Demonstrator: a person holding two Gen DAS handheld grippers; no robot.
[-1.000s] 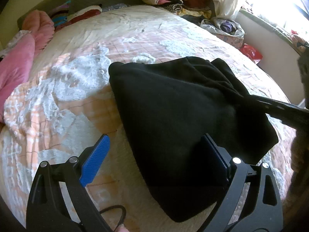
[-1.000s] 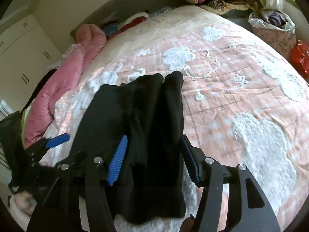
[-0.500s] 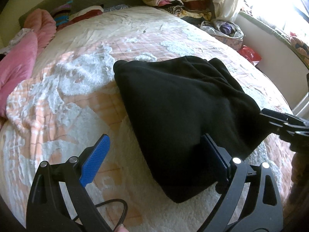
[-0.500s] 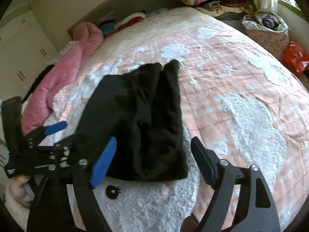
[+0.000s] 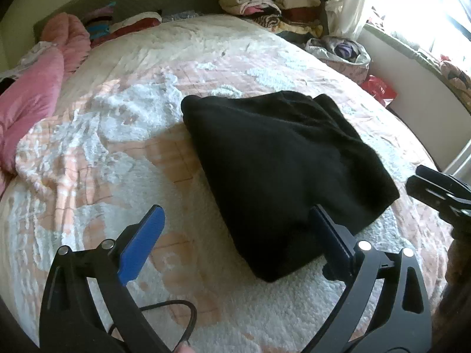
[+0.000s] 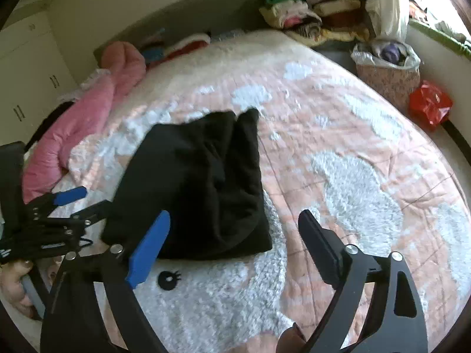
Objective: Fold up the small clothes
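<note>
A black garment (image 5: 279, 161) lies folded on the bed; it also shows in the right wrist view (image 6: 200, 182). My left gripper (image 5: 235, 229) is open and empty, just short of the garment's near left corner, its right finger over the cloth's edge. My right gripper (image 6: 232, 235) is open and empty, pulled back over the blanket at the garment's near right corner. The left gripper (image 6: 73, 203) shows at the left of the right wrist view, and the right gripper's tip (image 5: 435, 188) at the right edge of the left wrist view.
The bed carries a peach and white fleecy blanket (image 5: 117, 147). A pink quilt (image 5: 32, 97) lies along the left. Stacked clothes (image 5: 270, 3) sit beyond the bed's far end. A bag of laundry (image 6: 388, 67) and a red bag (image 6: 429, 106) stand on the floor at right.
Both grippers have drawn back from the black garment and risen. The right gripper has let go of the cloth, which now lies flat on the bed.
</note>
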